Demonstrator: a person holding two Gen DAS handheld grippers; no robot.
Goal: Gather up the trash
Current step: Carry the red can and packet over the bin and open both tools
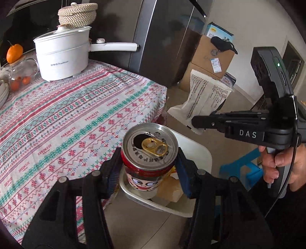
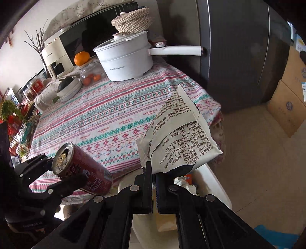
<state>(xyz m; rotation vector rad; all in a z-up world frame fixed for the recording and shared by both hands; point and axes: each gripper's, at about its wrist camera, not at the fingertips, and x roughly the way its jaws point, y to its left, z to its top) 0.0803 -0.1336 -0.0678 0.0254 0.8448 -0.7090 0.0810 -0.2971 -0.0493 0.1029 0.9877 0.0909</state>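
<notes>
- Hanging past the near edge of the table (image 1: 47,115), which wore a striped red-and-teal patterned cloth, both grippers sat over a white plastic waste bin (image 1: 200,153) on the tan tiled floor (image 2: 248,162).
- Cloth surface between the edge and the white electric pot with a long handle (image 1: 63,59) was flat; the pot carried a woven straw lidded basket (image 1: 77,14) on top.
- An orange (image 1: 14,53) on a glass jar stood at the far left, well apart from the grippers.
- Right of the table: a dark grey refrigerator (image 2: 239,57), then stacked brown cardboard boxes (image 1: 212,57) on the floor, with bare floor between these and the bin.
- A blue plastic stool (image 1: 241,172) stood just beside the bin.
- Left gripper (image 1: 149,162): jaws spread to the width of a red aluminium drink can with an opened gold pull-tab (image 1: 149,151), blue pads pressed on both sides of it.
- From the left wrist view the can hung upright above the bin mouth; from the right wrist view it appeared tilted, just beyond the table edge.
- Right gripper (image 2: 154,183): jaws almost together, pinching the lower edge of a white crumpled snack wrapper printed with black text (image 2: 177,138).
- Wrapper stood up from the fingers, above the bin, apart from the can.
- Bin already held crumpled paper and a tan piece; its rim was near the cloth's overhang.
</notes>
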